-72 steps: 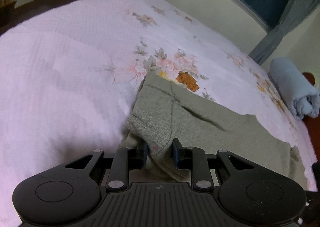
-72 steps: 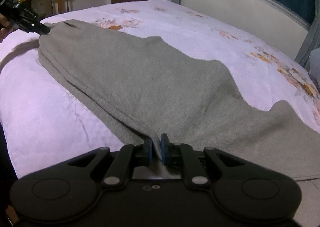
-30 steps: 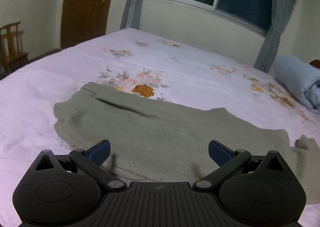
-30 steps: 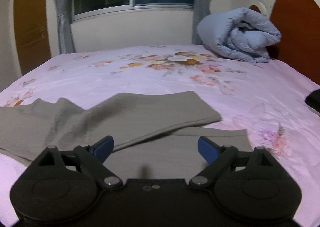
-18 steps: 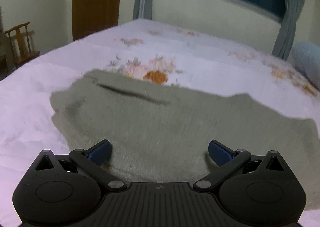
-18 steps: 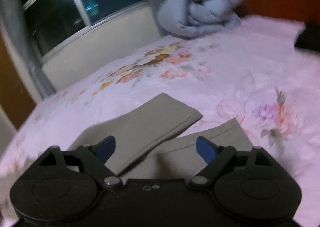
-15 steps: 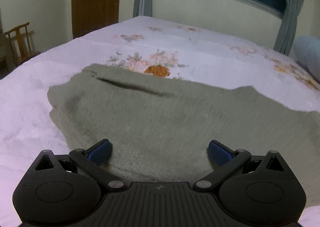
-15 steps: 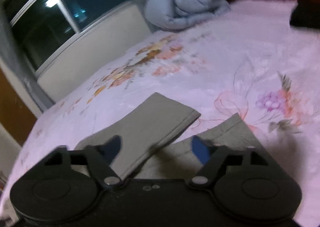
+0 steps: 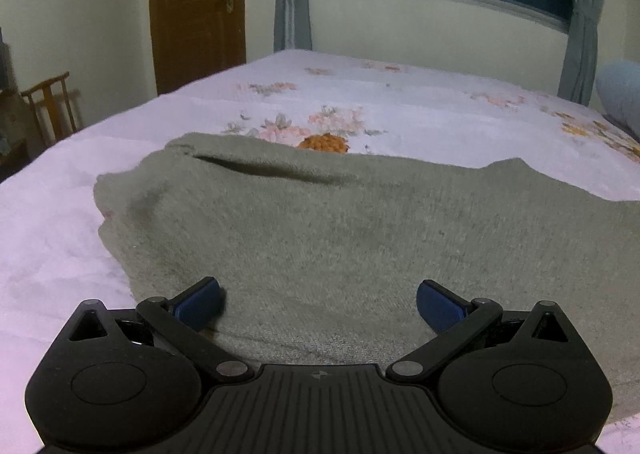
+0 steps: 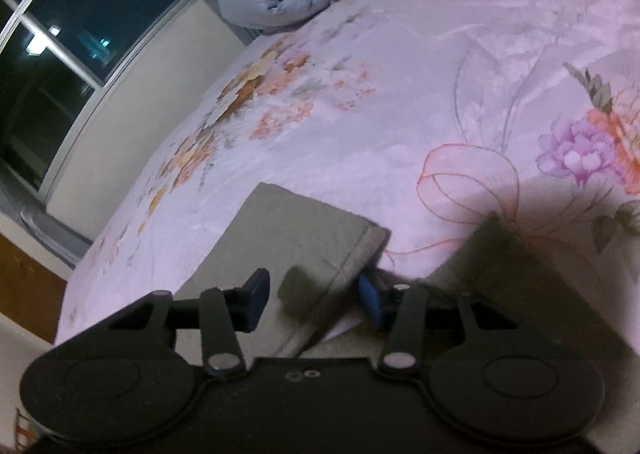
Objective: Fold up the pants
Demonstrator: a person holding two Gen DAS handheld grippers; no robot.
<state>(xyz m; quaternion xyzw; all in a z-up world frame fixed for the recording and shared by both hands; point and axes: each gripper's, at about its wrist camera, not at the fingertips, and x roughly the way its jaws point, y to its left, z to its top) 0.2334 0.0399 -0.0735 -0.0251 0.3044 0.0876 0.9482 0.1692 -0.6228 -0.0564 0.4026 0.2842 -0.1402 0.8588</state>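
Floral bed (image 9: 400, 101) is covered by knitted grey pants (image 9: 340, 230); left hand-held gripper (image 9: 318, 300) and right hand-held gripper (image 10: 312, 296) are spread, nothing pinched.

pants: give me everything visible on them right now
The pants are grey-green, knit-looking, lying flat on the floral pink bedsheet. In the left wrist view the waist end faces the door side, with a dark pocket slit near the far edge. In the right wrist view two hemmed leg ends lie side by side, splayed apart. The left gripper and right gripper are both open above the cloth; contact is unclear.
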